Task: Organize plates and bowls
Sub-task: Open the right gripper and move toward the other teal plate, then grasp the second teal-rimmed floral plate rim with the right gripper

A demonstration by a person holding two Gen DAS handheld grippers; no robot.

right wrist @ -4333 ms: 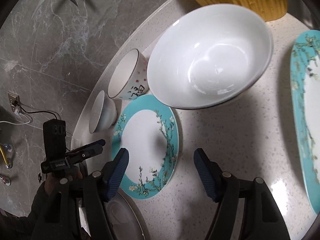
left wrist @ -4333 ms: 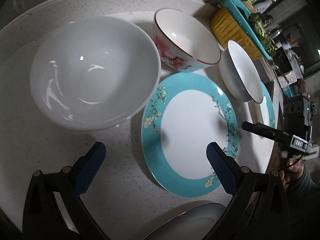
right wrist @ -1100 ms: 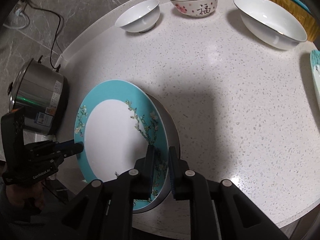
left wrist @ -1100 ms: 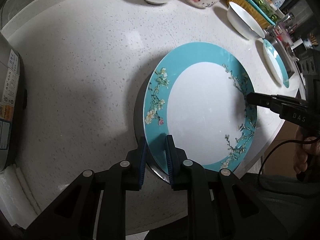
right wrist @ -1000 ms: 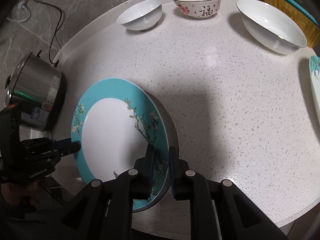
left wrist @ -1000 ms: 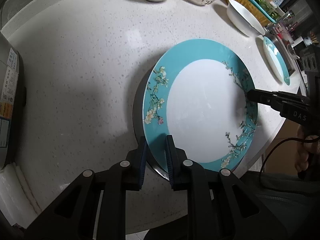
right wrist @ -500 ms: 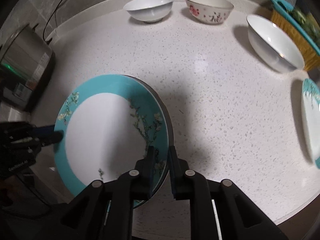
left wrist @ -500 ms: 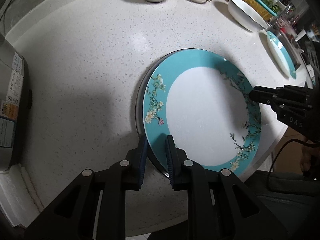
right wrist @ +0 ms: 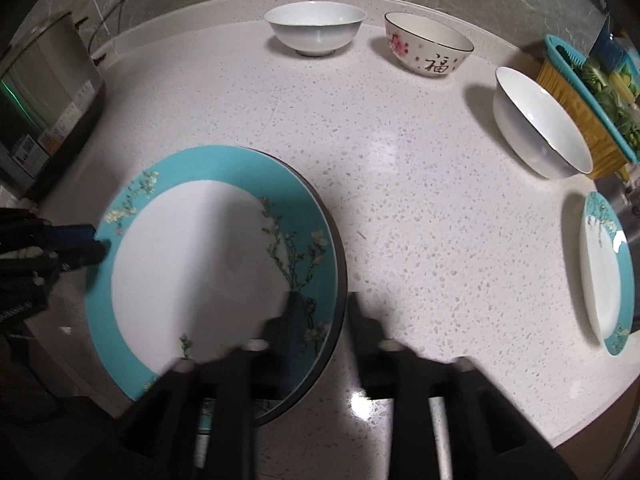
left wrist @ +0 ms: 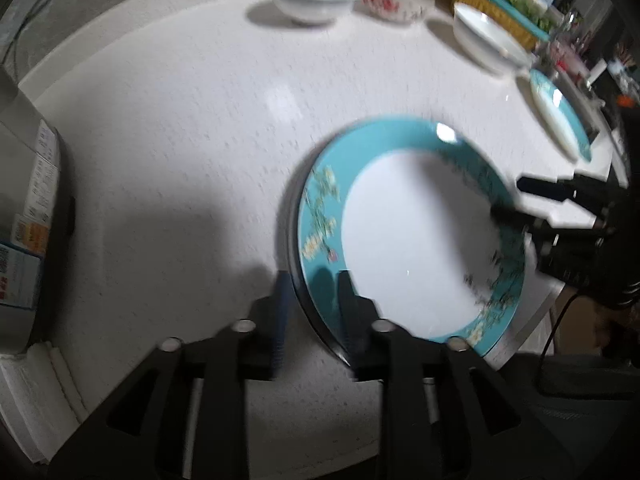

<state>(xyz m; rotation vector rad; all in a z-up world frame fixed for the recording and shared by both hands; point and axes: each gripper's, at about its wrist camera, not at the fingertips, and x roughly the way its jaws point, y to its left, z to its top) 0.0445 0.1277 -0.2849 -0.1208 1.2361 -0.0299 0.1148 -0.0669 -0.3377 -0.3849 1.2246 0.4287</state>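
A teal-rimmed plate with a white centre (left wrist: 416,236) (right wrist: 200,256) lies flat on a dark-rimmed plate (right wrist: 340,276) near the counter's front edge. My left gripper (left wrist: 314,296) is open, its jaws parted either side of the plate's left rim. My right gripper (right wrist: 322,320) is open, its jaws parted either side of the right rim. Both views are blurred at the fingers. A second teal plate (right wrist: 608,276) (left wrist: 558,114) lies at the right. A white bowl (right wrist: 314,32), a flowered bowl (right wrist: 428,54) and a large white bowl (right wrist: 540,132) stand along the back.
A steel rice cooker (right wrist: 40,100) (left wrist: 28,216) stands at the left edge. A yellow basket with a teal tray of greens (right wrist: 588,96) sits at the far right. The white speckled counter (right wrist: 420,208) ends just in front of the stacked plates.
The teal plate has come down flat onto the dark-rimmed plate. Both grippers, shut on its rim half a second ago, have opened and let go.
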